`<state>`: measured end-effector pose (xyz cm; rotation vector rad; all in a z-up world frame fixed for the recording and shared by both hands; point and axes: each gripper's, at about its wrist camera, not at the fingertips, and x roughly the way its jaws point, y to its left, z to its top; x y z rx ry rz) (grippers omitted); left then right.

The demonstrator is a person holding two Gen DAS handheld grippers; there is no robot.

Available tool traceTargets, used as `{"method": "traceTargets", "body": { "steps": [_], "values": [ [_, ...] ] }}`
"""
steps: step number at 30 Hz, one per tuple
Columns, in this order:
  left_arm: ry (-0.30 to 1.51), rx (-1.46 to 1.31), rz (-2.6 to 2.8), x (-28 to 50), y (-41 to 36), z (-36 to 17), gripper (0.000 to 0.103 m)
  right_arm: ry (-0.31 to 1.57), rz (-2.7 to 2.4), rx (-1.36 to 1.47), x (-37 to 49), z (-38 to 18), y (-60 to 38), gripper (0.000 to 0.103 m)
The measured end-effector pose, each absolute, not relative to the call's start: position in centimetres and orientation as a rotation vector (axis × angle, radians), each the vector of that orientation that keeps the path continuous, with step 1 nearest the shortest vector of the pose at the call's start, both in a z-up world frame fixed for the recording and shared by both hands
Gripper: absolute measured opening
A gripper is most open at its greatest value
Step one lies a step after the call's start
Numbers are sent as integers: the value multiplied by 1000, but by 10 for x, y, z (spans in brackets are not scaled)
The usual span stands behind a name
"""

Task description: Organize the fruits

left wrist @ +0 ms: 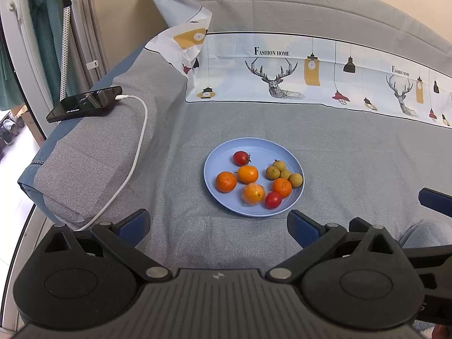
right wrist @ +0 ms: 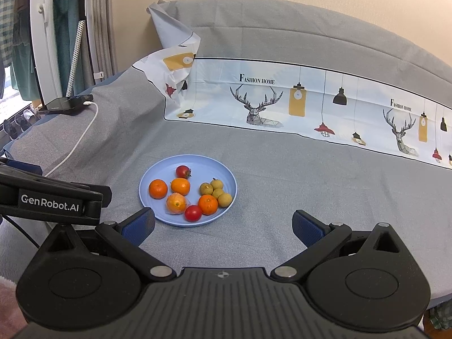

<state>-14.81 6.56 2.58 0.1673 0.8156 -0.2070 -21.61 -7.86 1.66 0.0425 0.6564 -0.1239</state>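
Left gripper point(left wrist: 219, 227) spread wide, blue-padded fingers point(left wrist: 135, 226) apart and holding nothing, hovering over grey bedding point(left wrist: 353, 169). Right gripper point(right wrist: 223, 227) likewise spread and empty, alongside the left one.

Just ahead of the left gripper, slightly toward its right finger: a pale blue plate point(left wrist: 255, 147) resting flat on the bedding. From the right gripper, the same plate point(right wrist: 169, 166) ahead and toward its left finger, its near rim close to that fingertip but not touching.

On the plate, farthest from the grippers, a red cherry tomato point(left wrist: 241, 158). Nearer, two bare mandarins side by side point(left wrist: 225, 181) point(left wrist: 247, 174). On the right side, a cluster of four small tan-green longans point(left wrist: 284, 173), touching one another. Directly nearer than the cluster, another mandarin point(left wrist: 282, 188), touching it. Nearest the grippers, a second cherry tomato point(left wrist: 273, 199) and, beside it, a wrapped mandarin point(left wrist: 253, 194), seemingly in clear film, though hard to confirm at this size.

Far ahead of both grippers, a printed cloth strip point(left wrist: 282, 70) with deer, hanging lamps and the words "Fashion Home". Far left, a black phone point(left wrist: 84, 103) on a raised fold of the bedding, with a white charging cable point(left wrist: 138, 147) plugged in and trailing down toward the left gripper.
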Motion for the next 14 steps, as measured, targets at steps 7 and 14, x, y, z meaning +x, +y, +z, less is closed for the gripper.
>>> {"method": "traceTargets", "body": {
  "steps": [7, 14],
  "values": [
    [815, 169, -206, -148, 67, 26, 103, 656, -124, 43, -216, 17, -78, 102],
    [812, 173, -196, -146, 70, 26, 103, 656, -116, 42, -216, 17, -79, 102]
  ]
}}
